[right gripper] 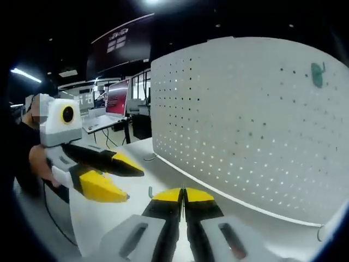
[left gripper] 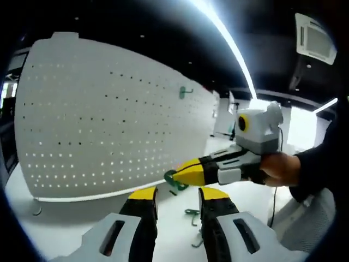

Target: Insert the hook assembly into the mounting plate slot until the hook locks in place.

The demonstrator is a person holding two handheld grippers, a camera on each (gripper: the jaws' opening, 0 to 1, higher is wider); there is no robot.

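**Right gripper carries the hook toward the pegboard**

In the left gripper view the right gripper point(left gripper: 182, 176) reaches in from the right with its yellow-tipped jaws pinching a green hook point(left gripper: 173, 179), a hand point(left gripper: 279, 169) behind it. The white perforated mounting plate point(left gripper: 109, 120) stands upright just beyond — the held hook is near its lower edge, not yet in any hole. Another green hook point(left gripper: 184, 92) already hangs high on the plate, and a spare hook point(left gripper: 192, 214) lies on the white table point(left gripper: 60, 224).

The left gripper point(left gripper: 177, 197) has its jaws spread, nothing between them, and sits further back from the plate than the right one.

In the right gripper view the right jaws look pressed together; the hook itself is hidden there. The plate point(right gripper: 245, 120) lies ahead and to the right — so the right arm is the nearer one, and I judge the move turns on lifting the hook and pushing its prongs square into the plate's face.
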